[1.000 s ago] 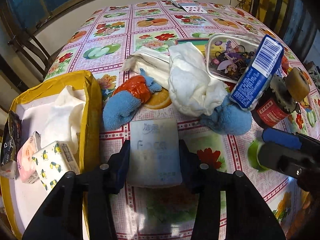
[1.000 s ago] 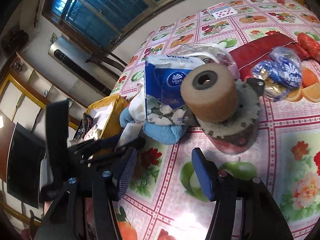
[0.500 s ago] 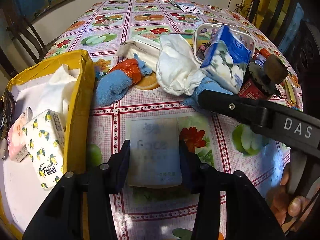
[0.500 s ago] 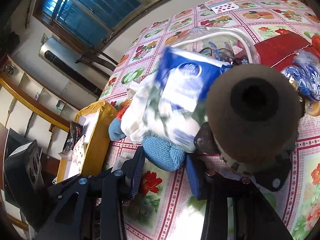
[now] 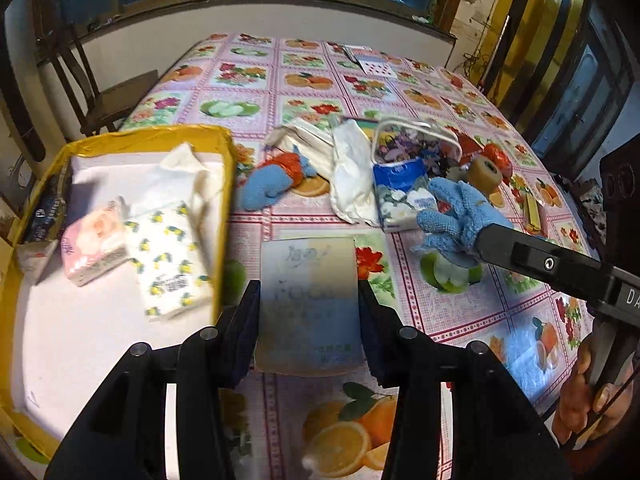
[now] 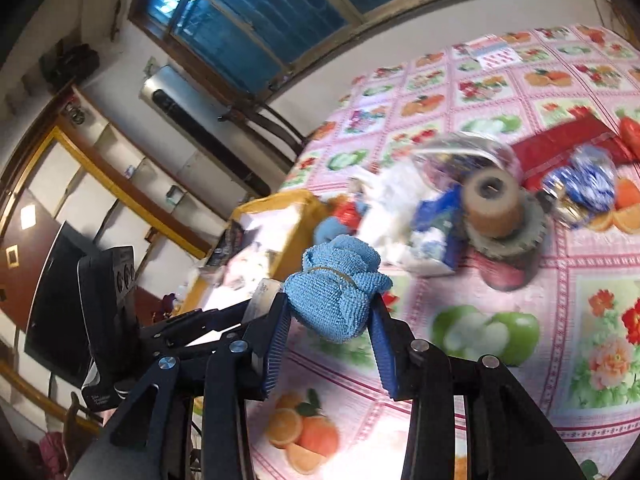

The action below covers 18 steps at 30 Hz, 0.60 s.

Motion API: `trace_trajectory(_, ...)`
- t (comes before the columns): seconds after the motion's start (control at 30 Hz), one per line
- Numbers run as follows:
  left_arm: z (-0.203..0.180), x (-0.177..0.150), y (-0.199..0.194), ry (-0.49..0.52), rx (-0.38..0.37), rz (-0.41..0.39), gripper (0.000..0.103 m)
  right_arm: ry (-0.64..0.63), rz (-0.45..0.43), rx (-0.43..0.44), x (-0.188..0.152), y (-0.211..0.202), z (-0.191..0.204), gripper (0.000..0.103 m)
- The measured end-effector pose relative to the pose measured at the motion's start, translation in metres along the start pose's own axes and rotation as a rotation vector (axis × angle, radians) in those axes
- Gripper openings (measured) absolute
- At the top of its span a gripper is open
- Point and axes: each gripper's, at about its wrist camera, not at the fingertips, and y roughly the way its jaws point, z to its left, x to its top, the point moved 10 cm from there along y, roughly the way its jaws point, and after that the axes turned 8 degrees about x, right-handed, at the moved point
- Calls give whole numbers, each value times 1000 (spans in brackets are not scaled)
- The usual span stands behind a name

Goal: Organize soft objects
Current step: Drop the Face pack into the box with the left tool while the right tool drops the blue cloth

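The table (image 5: 256, 92), covered with a fruit-and-flower cloth, runs out of the picture at the near edge, and much of the right wrist view is blurred. The yellow box (image 5: 226, 184) stands at the left of the table; its near corner is cut off, and inside lie a lemon-print tissue pack (image 5: 168, 264), a pink tissue pack (image 5: 94, 242) and a white cloth (image 5: 188, 176). In the middle is a crowded pile: a white rag (image 5: 352, 176), a blue tissue pack (image 5: 400, 196), a clear pouch (image 5: 416, 146) and a brown roll (image 5: 485, 173); some parts hide each other. The left gripper (image 5: 308, 312) is closed on a pale tissue pack (image 5: 308, 304), above the table just beside the box; its print is hard to read. The right gripper (image 6: 332, 320) squeezes a blue towel bundle (image 6: 338, 290), fuzzy and tied with a band, in the air near the pile.
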Motion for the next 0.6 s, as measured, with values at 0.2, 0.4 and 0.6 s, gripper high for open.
trace_trajectory(0.2, 81, 8, -21, -115, 158, -45, 44, -76, 77, 60, 0, 54, 49, 40)
trace_trajectory(0.4, 146, -24, -3, -248, 276, 17, 44, -164, 207, 66, -27, 132, 89, 41)
trace_trajectory(0.6, 169, -40, 2, -389, 273, 18, 77, -95, 279, 115, -51, 160, 90, 50)
